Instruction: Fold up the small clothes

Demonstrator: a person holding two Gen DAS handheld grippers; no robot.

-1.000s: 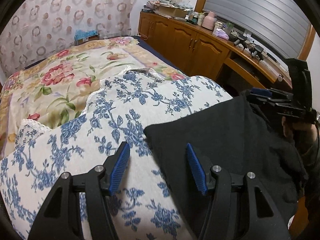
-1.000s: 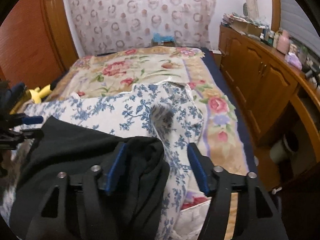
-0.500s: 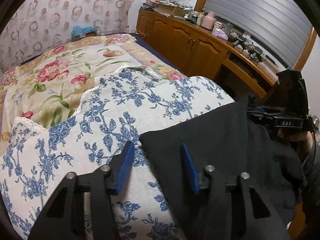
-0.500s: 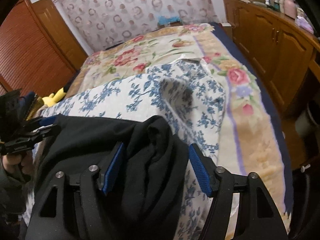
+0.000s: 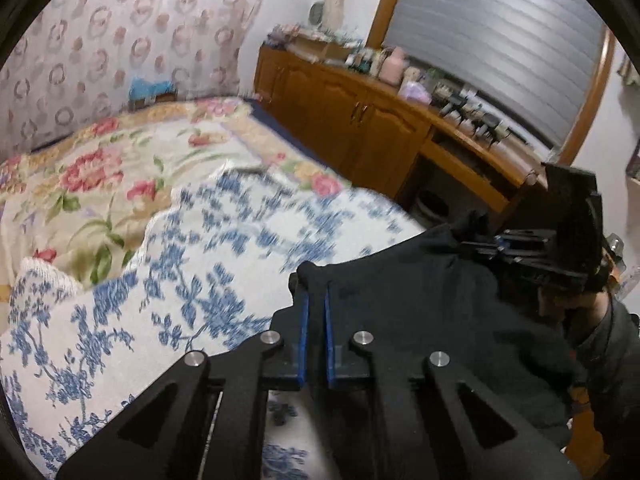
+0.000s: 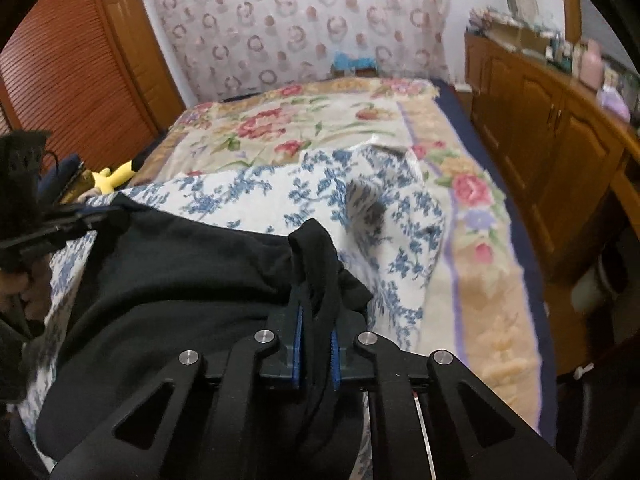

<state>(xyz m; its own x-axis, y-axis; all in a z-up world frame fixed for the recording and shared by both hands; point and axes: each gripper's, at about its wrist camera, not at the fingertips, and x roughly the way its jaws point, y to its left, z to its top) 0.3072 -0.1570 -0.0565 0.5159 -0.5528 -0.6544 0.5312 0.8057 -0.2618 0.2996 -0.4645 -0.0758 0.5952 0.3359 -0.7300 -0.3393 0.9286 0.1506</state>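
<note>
- Both my jaws have just been closing since a second ago, when they stood wide over the cloth; now each pinches it.
- My left gripper (image 5: 315, 300) is clamped on the left corner of the black garment (image 5: 420, 320); cloth pokes up past the blue pads (image 5: 304, 340).
- My right gripper (image 6: 314, 320) is clamped on a bunched fold of the garment's right edge.
- Garment stretches between my two jaws, above the blue-flowered cover (image 6: 280, 192).
- Floral bedspread (image 6: 312, 120) lies ahead of the jaws.
</note>
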